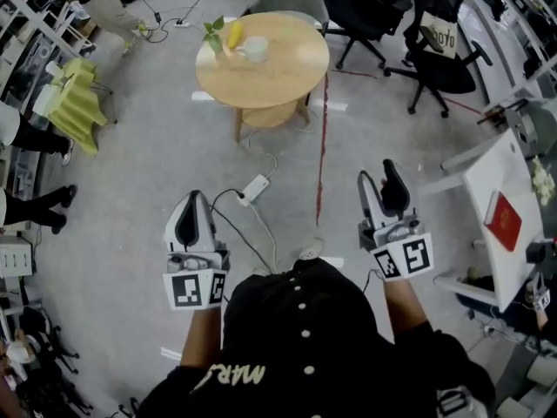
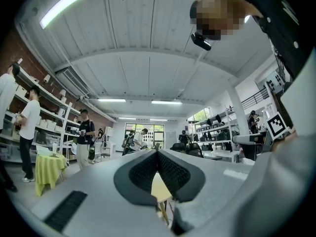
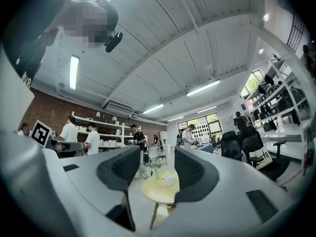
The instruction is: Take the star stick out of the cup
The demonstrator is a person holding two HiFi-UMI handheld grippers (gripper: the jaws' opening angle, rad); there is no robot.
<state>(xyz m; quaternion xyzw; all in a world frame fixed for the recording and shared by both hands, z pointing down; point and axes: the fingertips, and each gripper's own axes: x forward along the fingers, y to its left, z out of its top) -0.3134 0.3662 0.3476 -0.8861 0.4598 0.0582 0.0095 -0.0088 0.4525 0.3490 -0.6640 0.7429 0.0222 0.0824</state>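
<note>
Far ahead on round table (image 1: 278,81), white cup (image 1: 255,49) w/ yellow star stick (image 1: 234,33) at its edge, left gripper (image 1: 193,198) jaws together, right gripper (image 1: 379,177) jaws apart & empty, both well short of table.

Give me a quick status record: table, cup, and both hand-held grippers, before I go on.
table: round wooden table, well ahead of the person
cup: white cup on the table, yellow item next to it, too small to identify
left hand-held gripper: jaws together, empty
right hand-held gripper: jaws apart, empty
task: not started, nothing held
</note>
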